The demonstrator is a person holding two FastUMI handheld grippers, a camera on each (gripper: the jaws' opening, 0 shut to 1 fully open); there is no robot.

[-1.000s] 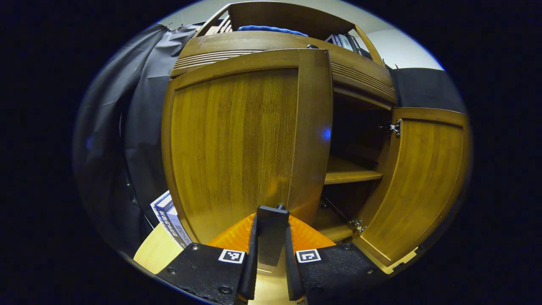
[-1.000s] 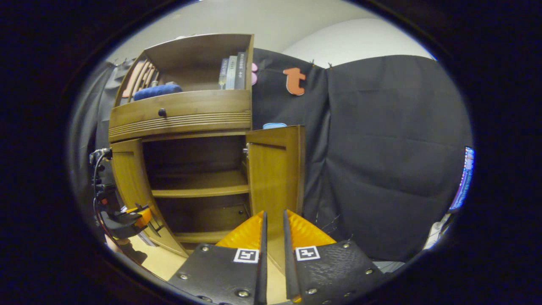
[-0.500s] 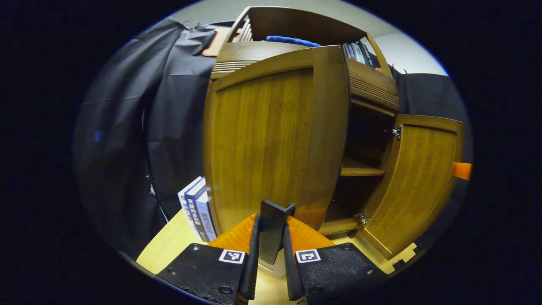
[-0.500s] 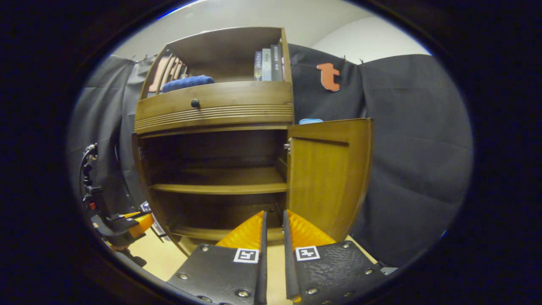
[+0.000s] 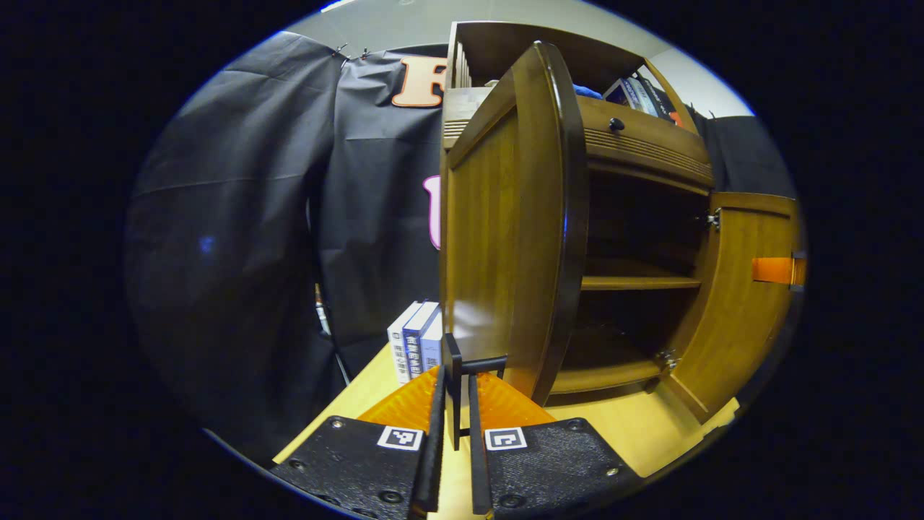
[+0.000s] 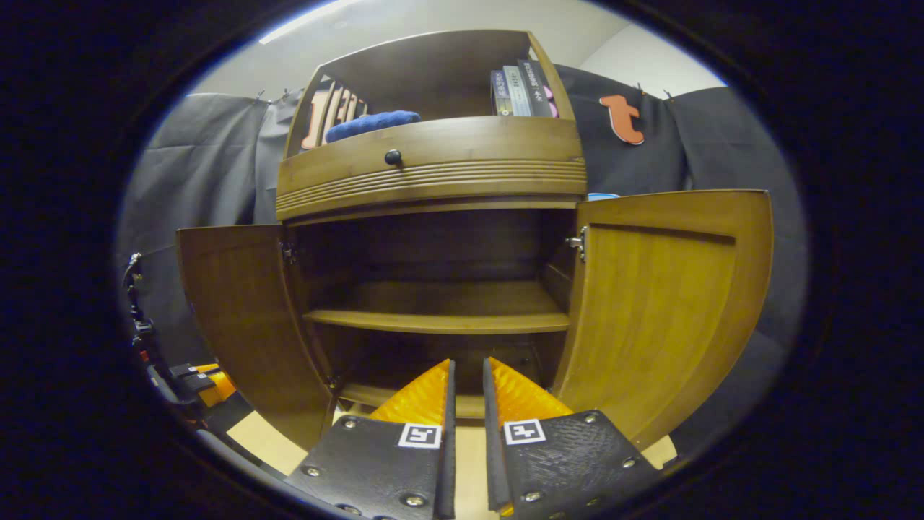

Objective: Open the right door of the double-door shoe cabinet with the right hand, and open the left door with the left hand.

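Observation:
The wooden shoe cabinet (image 6: 433,180) stands with both doors swung out. In the left gripper view the left door (image 5: 505,238) is seen almost edge-on. My left gripper (image 5: 455,393) is shut on the door's flat dark handle (image 5: 465,365) near its lower edge. The right door (image 6: 664,303) stands wide, apart from my right gripper (image 6: 465,379), whose fingers are shut with nothing between them. It faces the cabinet's dark interior and middle shelf (image 6: 440,319). My left gripper (image 6: 206,379) shows past the left door (image 6: 238,310) at the lower left. The right gripper (image 5: 776,269) peeks beyond the right door (image 5: 743,310).
Several books (image 5: 415,347) stand on the light wooden floor (image 5: 650,426) left of the cabinet. A drawer with a dark knob (image 6: 393,156) runs above the doors. On top lie a blue cloth (image 6: 372,123) and upright books (image 6: 520,90). Black cloth hangs behind.
The left door has swung from barely ajar to wide, pulled by my left gripper on its handle. The right gripper has turned left from the right door to face the cabinet's middle.

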